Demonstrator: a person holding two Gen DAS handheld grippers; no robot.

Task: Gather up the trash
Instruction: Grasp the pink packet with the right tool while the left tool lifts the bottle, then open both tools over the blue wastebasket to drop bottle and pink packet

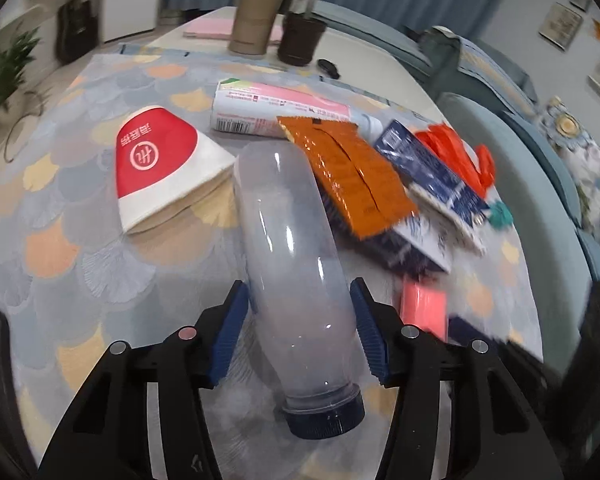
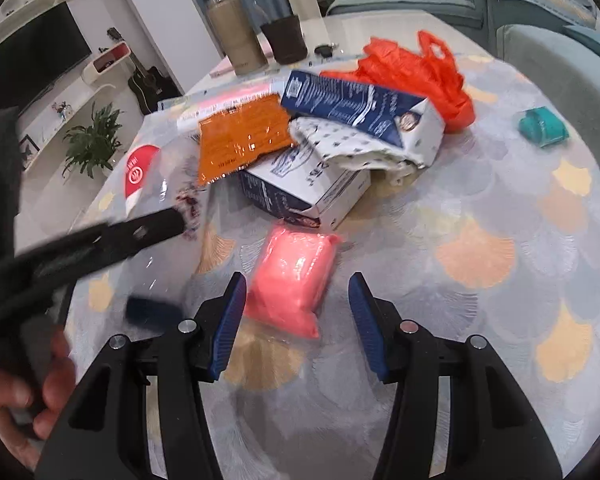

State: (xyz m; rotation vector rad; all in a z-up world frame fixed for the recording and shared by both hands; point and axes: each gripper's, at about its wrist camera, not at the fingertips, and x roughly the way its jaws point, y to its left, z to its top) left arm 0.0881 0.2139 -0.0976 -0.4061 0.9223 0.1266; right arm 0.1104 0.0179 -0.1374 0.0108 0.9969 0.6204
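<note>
Left tongs: gripping the clear bottle lying on the desk.
Right tongs: standing open, hovering beside the pink packet.

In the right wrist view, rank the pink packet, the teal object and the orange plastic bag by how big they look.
1. Orange plastic bag and pink packet: about alike; the packet lies nearer the camera, so unsure.
2. Teal object: clearly smallest.

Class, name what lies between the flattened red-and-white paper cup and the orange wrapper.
The clear plastic bottle lies between the cup and the wrapper, shown in the left wrist view.
</note>
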